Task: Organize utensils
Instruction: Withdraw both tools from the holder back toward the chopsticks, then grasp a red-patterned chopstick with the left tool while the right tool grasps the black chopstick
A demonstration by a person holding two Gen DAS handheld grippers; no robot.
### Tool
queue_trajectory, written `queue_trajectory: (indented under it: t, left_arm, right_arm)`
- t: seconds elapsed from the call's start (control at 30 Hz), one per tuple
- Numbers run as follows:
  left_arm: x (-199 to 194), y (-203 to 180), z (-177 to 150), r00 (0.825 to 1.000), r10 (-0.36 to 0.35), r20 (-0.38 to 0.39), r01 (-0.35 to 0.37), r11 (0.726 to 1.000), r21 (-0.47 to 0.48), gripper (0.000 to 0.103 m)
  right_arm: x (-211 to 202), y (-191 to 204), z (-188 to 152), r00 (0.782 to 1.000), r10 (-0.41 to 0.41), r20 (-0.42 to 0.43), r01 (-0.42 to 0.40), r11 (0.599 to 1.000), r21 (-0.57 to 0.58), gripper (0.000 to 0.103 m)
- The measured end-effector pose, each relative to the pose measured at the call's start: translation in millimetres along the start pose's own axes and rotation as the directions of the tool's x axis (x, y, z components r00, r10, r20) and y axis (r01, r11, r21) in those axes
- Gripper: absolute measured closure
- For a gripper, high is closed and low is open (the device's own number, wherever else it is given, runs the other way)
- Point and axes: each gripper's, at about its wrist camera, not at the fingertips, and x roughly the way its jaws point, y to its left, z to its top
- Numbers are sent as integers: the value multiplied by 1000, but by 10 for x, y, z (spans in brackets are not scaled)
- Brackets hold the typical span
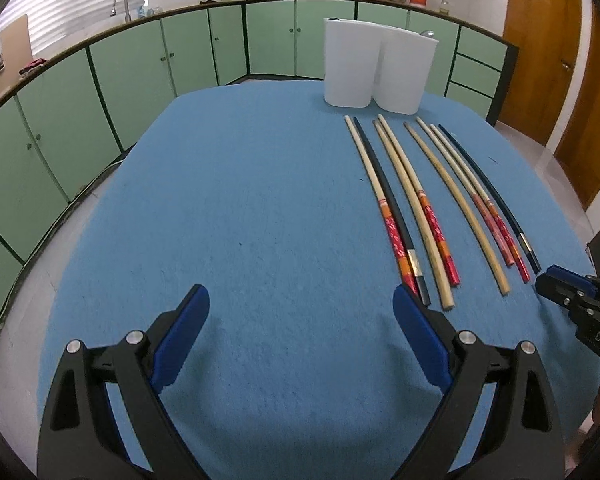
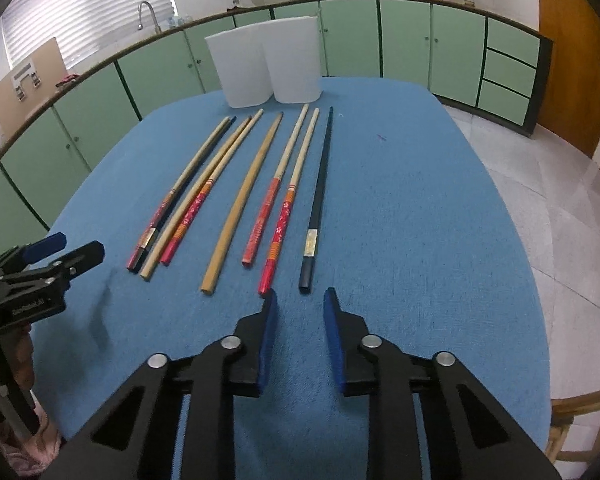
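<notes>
From the left wrist, our left tool hangs wide apart and empty over the bare blue counter. The chopsticks lie in a loose row in front of the white holder, tips toward it, well apart from its base. Our right tool shows at the near end of the black chopstick; from here we cannot tell its gap.

From the right wrist, our right tool stands moderately parted, holding nothing, just short of the butt of the black chopstick, the outermost stick in the row before the white holder. The red-patterned chopstick lies close beside it.

We judge the risks so: the sticks are thin and lie flat, so a low pinch may skid one along the cloth or catch the red neighbour too. Gripped at the butt, the long stick could swing and miss the holder's mouth, or nudge the light holder over.
</notes>
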Motion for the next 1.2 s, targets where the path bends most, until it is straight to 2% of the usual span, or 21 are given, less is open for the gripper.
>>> queue_trajectory:
  t: [0.2, 0.33, 0.6, 0.7, 0.93, 1.2]
  left_arm:
    - [-4, -50, 1, 1000, -7, 3, 7, 1000, 5, 13]
    - [12, -56, -17, 1000, -12, -5, 12, 1000, 7, 13]
    - [93, -81, -51, 999, 1, -32, -1, 1000, 16, 13]
    - [110, -97, -40, 999, -7, -44, 8, 1000, 16, 21]
    - [114, -223, -56, 998, -36, -55, 38, 999, 36, 21]
    - [160, -295, -25, 998, -32, -49, 34, 998, 50, 21]
  right_arm:
    - [70, 16, 37, 999, -15, 29, 15, 1000, -2, 86]
    - [104, 58, 23, 997, -45, 55, 46, 999, -21, 96]
    - [105, 33, 46, 998, -37, 53, 37, 999, -2, 96]
    - [104, 36, 45, 998, -37, 53, 38, 999, -4, 96]
    - [105, 20, 47, 998, -29, 51, 29, 1000, 3, 96]
    - [110, 16, 44, 998, -26, 50, 26, 1000, 6, 96]
